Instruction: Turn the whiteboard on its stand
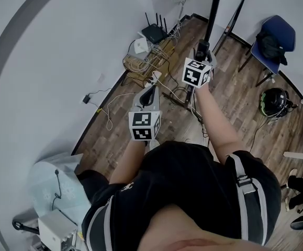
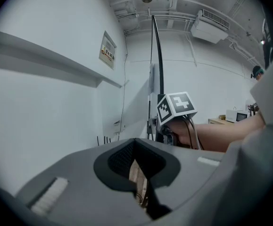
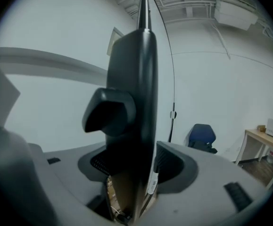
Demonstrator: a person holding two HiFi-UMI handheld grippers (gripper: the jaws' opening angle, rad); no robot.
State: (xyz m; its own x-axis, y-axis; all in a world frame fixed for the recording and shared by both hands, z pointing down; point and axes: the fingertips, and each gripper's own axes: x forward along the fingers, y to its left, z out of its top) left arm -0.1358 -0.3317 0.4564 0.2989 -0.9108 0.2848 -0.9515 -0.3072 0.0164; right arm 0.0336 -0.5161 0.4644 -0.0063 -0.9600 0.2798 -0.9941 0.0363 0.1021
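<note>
Head view: both bare forearms reach forward over the wood floor [image 1: 235, 93]. The right arm is stretched further out. It puts the right gripper [image 1: 202, 51] on the stand post [image 1: 212, 12], a black upright rising out of the top of the picture. The left arm is bent and reaches less far. The left gripper [image 1: 150, 92] points down toward the cable tangle [image 1: 141, 61] by the skirting, well apart from the stand post.

Right gripper view: the jaws are clamped on the stand post, one pad on each side. A dark knob [image 3: 109, 113] juts from the post's left side, above the jaws.

Left gripper view: the jaws are drawn together, with only a thin slit showing floor and nothing held between them. The right gripper's marker cube [image 2: 176, 106] and the hand behind it sit ahead, right of centre.

Whiteboard [image 2: 46, 55]: its grey-framed edge runs along the left, above gripper level. In the head view the same grey band arcs down the left side. Whether the board is upright or tilted cannot be told.

Writing: both cubes carry black-and-white square markers with no letters. The print on the yellowish wall plaque [image 2: 108, 53] is too small to read. The print on the white tag [image 3: 151, 182] on the post is blurred.
</note>
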